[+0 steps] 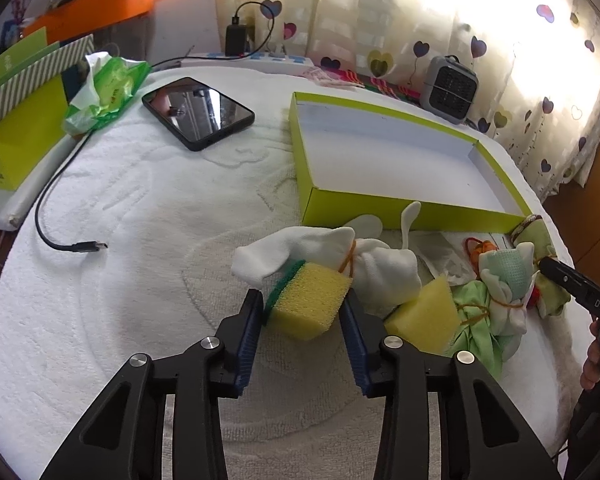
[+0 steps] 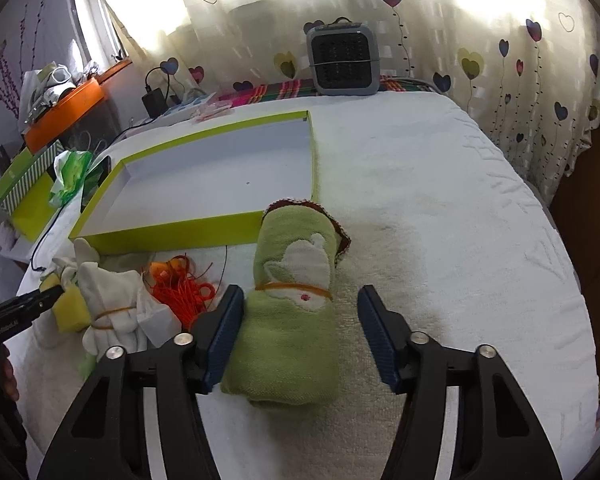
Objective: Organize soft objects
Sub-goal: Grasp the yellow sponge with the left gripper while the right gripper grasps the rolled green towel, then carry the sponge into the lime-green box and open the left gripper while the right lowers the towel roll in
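While the yellow sponge [image 1: 306, 300] with its green scouring layer lies on the white towel-covered bed [image 1: 140, 240], the left gripper [image 1: 302, 312] has its fingers on both sides of it, the blue pads touching or very nearly touching its left and right faces; firm pressing cannot be told. Just behind the sponge lies a white sock bundle [image 1: 364, 264] tied with an orange rubber band, and to the right a second yellow sponge [image 1: 424, 320] leans against a light green cloth bundle [image 1: 476, 312]. Farther right sits a small white and mint bundle [image 1: 504, 280].

In the right wrist view the rolled green towel [image 2: 292, 320], bound by a rubber band and bearing a white patch, lies lengthwise between the fingers of the right gripper [image 2: 300, 312]. The left pad touches the roll's side, while the right pad stands clear of it with bare bed between, so the fingers are half wide and hold nothing. To the left of the roll lies a tangle of orange rubber bands [image 2: 180, 284].

Beyond these soft things the shallow lime-green box [image 1: 380, 208] with a white inside rests on the bed, its near wall just behind the bundles. Farther left lie a black phone [image 1: 198, 112], a black cable [image 1: 60, 216] and a green tissue pack [image 1: 108, 92]. A small grey fan [image 2: 342, 60] stands at the far edge before the heart-patterned curtain [image 2: 500, 60].
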A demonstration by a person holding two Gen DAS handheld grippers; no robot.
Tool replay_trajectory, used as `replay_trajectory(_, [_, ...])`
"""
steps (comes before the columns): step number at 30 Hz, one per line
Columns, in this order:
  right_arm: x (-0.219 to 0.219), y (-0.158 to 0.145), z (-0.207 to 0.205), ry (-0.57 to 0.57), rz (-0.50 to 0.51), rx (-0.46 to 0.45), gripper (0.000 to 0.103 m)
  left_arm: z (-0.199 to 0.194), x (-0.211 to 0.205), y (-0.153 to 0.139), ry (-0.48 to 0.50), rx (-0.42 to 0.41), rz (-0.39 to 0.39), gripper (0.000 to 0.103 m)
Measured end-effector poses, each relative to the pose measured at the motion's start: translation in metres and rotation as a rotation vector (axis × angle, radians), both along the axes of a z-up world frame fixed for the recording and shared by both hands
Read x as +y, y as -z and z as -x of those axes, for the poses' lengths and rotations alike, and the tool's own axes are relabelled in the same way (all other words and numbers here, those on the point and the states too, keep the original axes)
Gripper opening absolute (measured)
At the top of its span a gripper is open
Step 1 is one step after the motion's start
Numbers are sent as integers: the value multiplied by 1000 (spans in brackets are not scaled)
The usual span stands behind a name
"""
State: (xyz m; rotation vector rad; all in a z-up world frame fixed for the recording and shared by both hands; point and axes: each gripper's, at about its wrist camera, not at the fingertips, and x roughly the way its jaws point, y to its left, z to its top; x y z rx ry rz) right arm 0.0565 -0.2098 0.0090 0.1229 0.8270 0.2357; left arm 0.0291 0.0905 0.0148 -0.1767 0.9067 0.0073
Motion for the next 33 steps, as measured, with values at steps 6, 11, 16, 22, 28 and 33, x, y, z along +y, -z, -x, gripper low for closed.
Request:
replay_trajectory(6, [2, -1, 2, 0, 4, -9, 37, 3, 1, -2, -11, -16, 12, 34])
replay_trajectory(11, [1, -4, 5, -1, -8, -21, 32, 8, 5, -7, -11, -23, 20, 34])
replay_trajectory(16, [-1, -9, 9, 0, -23, -41, 30, 15, 7, -22, -8, -62, 31, 34])
replay_trajectory(22, [-5, -26, 15, 14, -32, -90, 30, 22, 6, -40, 20, -98, 59, 34])
replay_trajectory(28, [-5, -39, 19, 15, -41, -128, 30, 27, 8, -50, 26, -115, 65, 34])
replay_trajectory(33, [-2, -43, 20, 7, -40, -139, 30, 26, 9, -61, 37, -135, 73, 34])
